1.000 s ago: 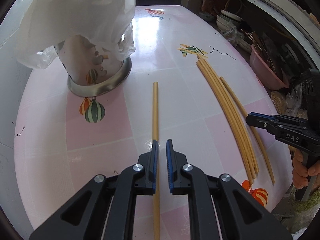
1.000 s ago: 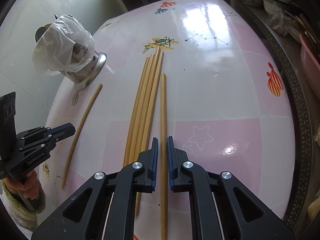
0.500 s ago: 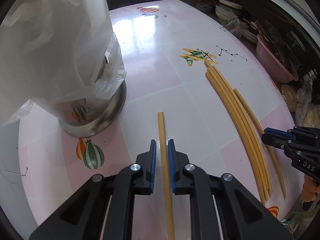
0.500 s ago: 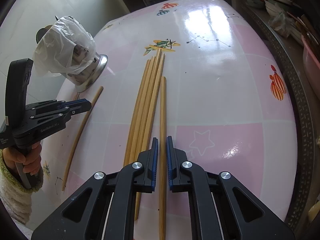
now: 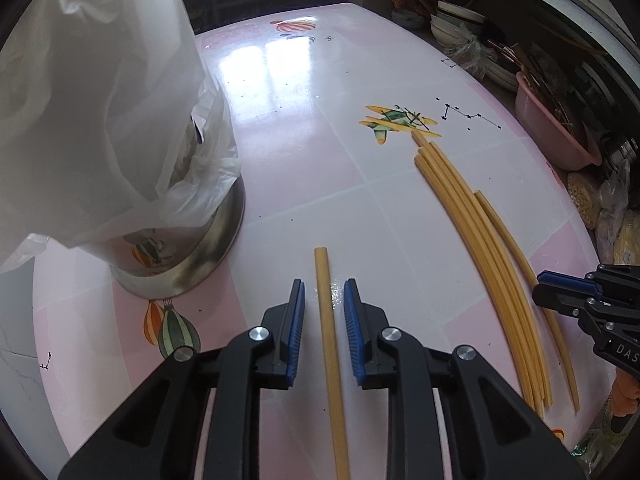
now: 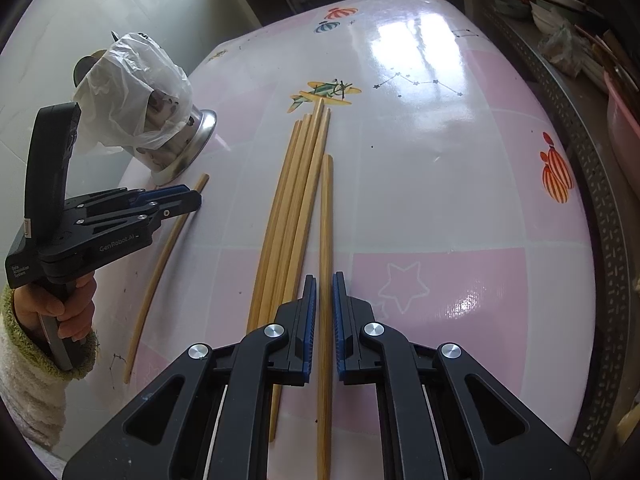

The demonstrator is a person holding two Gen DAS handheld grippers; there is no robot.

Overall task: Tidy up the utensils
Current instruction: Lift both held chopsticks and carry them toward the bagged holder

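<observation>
Right view only, hand [image 6: 60, 312], sleeve [image 6: 28, 380], possibly fleece

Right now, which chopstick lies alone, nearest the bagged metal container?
The single chopstick between the left hand-held gripper's opening jaws, apart from the bundle.

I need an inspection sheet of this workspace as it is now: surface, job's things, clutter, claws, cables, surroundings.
Surface: glossy pink and white table with balloon and plane prints.
Job's things: lone chopstick; chopstick bundle; separate chopstick beside it.
Clutter: metal container covered by a plastic bag.
Claws: left claw opening, lone chopstick between the jaws, pads clear of it; right claw narrow around the separate chopstick, contact unclear.
Cables: nothing seen.
Surroundings: pink basin and stacked bowls beyond the table edge.
</observation>
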